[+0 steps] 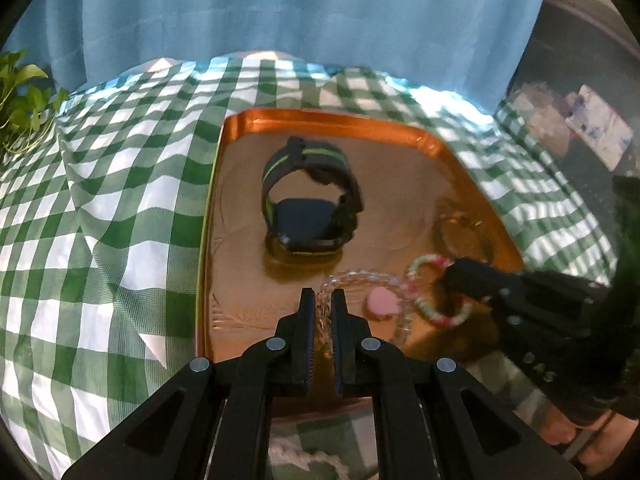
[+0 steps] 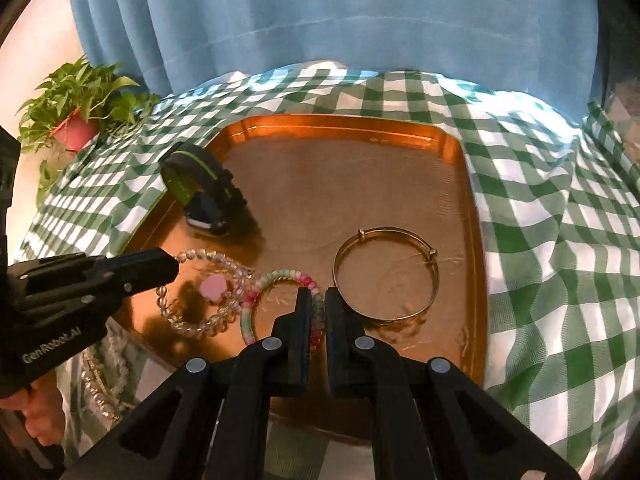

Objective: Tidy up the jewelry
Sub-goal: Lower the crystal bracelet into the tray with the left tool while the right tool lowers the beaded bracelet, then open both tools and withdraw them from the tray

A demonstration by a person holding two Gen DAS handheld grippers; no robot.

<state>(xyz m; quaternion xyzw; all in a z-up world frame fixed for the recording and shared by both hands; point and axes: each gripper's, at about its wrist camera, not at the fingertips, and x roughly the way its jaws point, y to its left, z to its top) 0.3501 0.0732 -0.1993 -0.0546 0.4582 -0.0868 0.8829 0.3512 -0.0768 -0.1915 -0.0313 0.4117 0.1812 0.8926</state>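
Your copper-colored tray (image 2: 452,184) sits mid-frame on the green-checked cloth (image 2: 560,240) over the surface, holding a dark watch (image 2: 204,196) with a green-striped band at its left, a thin gold bangle (image 2: 386,274) at centre right, and two bead bracelets touching along its near edge. Your left gripper (image 1: 324,300) has its jaws clamped on the clear glassy bead bracelet (image 2: 200,292) with the pink charm (image 2: 214,286). Your right gripper (image 2: 318,300) has its jaws clamped on the pink-and-pale-green bead bracelet (image 2: 280,276).
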